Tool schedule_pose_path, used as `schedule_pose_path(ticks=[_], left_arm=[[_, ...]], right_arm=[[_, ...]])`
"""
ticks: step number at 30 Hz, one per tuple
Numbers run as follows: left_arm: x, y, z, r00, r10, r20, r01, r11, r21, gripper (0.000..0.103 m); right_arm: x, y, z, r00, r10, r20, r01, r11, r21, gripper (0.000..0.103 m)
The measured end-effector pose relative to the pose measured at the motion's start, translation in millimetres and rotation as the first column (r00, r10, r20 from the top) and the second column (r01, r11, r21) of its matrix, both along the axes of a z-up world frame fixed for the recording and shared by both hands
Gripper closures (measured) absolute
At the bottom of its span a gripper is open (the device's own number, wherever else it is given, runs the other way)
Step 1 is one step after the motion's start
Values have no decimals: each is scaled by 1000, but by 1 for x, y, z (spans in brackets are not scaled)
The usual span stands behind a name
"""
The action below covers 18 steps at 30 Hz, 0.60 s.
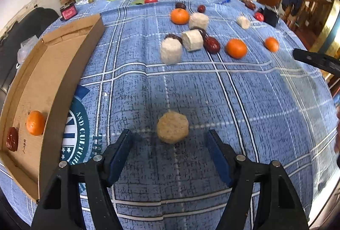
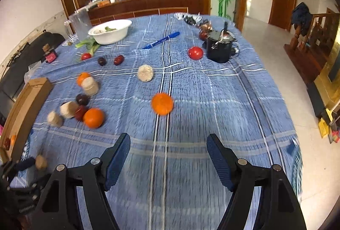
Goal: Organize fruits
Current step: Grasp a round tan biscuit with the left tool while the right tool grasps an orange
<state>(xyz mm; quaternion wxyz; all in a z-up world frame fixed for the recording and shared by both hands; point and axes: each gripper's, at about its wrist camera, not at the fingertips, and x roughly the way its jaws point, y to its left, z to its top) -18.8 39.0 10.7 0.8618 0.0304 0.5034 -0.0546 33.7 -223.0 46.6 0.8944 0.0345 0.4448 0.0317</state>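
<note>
My left gripper (image 1: 170,142) is open, its jaws on either side of a pale round cut piece (image 1: 172,130) lying on the blue checked cloth, not touching it. A cardboard tray (image 1: 70,72) at the left holds an orange (image 1: 35,122) and a red date (image 1: 12,139). More oranges (image 1: 236,48), dates (image 1: 211,44) and pale cylinders (image 1: 171,51) lie further back. My right gripper (image 2: 169,147) is open and empty above the cloth, an orange (image 2: 162,103) ahead of it. The left gripper (image 2: 25,163) shows at the right wrist view's lower left.
A white bowl (image 2: 110,31), a clear jug (image 2: 79,23) and greens (image 2: 89,43) stand at the far left. A blue pen (image 2: 161,40), a red tomato (image 2: 195,52) and a black pot (image 2: 220,48) lie far right. The table edge drops off on the right.
</note>
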Motion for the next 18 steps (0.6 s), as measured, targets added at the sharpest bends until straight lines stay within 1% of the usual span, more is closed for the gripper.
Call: schedule_pose_path(ticks=[5,6,7,8,9,10,11,14,18], left_arm=[[1,-1,-1,1000,-2,5,2,1000,3,34],[1,-1,-1,1000,-3,6,3,1000,1,34],[1,0,-1,1000,-4,8,4,1000,-3,34],[2,0,-1,1000,-2,10,3,1000,-4,39],[1,0,0,1000,-1,21,1,1000,-2,45],[1,1,1,1000,-4,29,4,1000,-1,61],[2,2,2,999,-10,31,10,1000,-9,75],[4,7,4,1000,-1,20,2,999,-49,76],[4,11,9,1000,22,1,-22,995,-94,76]], right_arm=[[45,1,-21,998,27,-55,-28,1000,0,25],[53,2,-27,997,44,-70,-43,999,7,27],[57,2,-29,996,44,-73,-44,999,5,32],[61,2,-33,996,48,-81,-48,999,4,51],[62,3,-34,996,51,-69,-52,999,-8,60],[62,5,-33,996,67,-58,-67,998,-6,69],[63,6,-33,995,74,-61,-74,997,-3,72],[57,8,-28,996,80,-41,-81,996,-34,73],[42,6,-15,995,96,-9,-96,995,2,72]])
